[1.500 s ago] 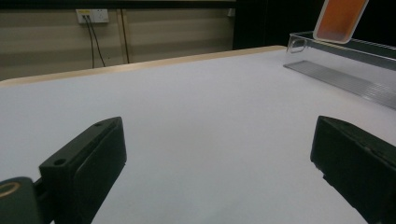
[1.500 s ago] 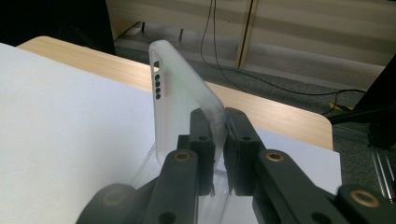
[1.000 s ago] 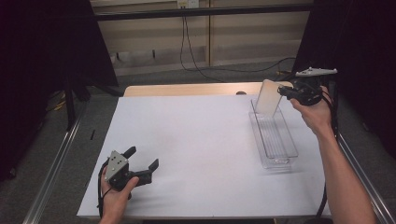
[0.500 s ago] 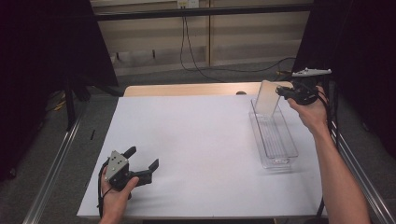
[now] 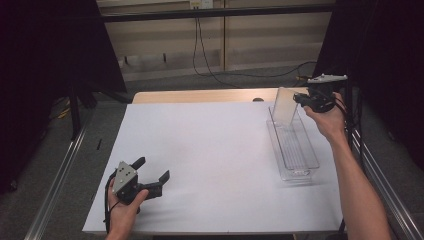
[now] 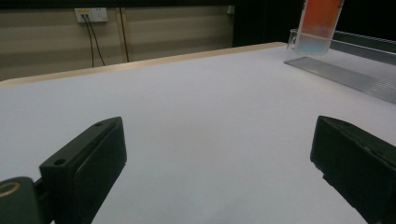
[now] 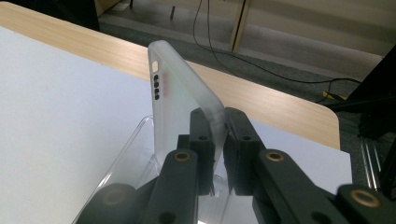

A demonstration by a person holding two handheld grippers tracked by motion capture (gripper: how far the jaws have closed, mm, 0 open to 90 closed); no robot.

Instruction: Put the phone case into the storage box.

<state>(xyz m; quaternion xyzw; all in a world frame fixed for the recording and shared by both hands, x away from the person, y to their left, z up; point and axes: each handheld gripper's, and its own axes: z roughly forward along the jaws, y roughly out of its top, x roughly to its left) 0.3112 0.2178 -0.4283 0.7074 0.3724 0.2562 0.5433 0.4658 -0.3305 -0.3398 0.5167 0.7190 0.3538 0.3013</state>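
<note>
- Right tool [image 7: 218, 140] is clamping a frosted phone case [image 7: 182, 100] upright over the clear tray [image 5: 295, 150] (placement seemingly pending).
- Left tool [image 5: 150, 172] is resting on the tabletop [image 5: 210, 150], jaws apart, holding nothing.

The left gripper [image 5: 151, 169] is held low by the left hand [image 5: 122, 212] near the front left corner of the white table [image 5: 210, 150], and its two jaws stand wide apart with nothing between them. The right gripper [image 5: 299, 98] is held up by the right hand [image 5: 327, 120] over the far right part of the same table, with the forearm stretched forward along the right edge. Its jaws are pressed together on the edge of a thin frosted lid [image 7: 184, 100], which stands upright.
</note>
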